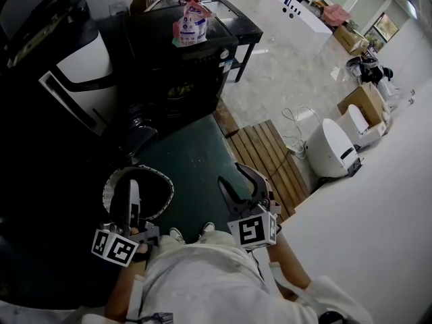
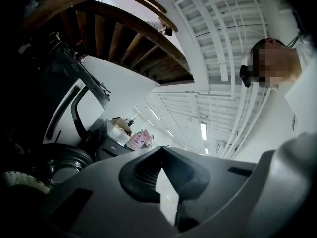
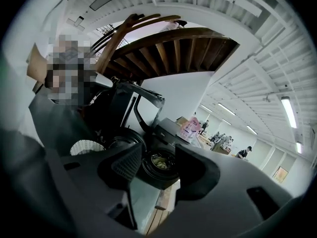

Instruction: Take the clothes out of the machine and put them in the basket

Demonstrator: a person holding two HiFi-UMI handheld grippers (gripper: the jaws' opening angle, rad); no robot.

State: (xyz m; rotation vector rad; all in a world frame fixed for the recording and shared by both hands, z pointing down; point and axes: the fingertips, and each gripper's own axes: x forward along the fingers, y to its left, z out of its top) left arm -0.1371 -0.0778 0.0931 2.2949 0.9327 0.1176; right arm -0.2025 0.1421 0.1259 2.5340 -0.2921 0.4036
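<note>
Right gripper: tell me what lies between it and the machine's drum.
Only bare dark green floor lies between the right gripper and the machine's drum, as the head view shows; the basket sits off to the left.

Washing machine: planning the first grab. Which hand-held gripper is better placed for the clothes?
Probably right. The right hand-held gripper is open, framing the clothes in the drum; the left hand-held gripper is shut, aimed upward.
</note>
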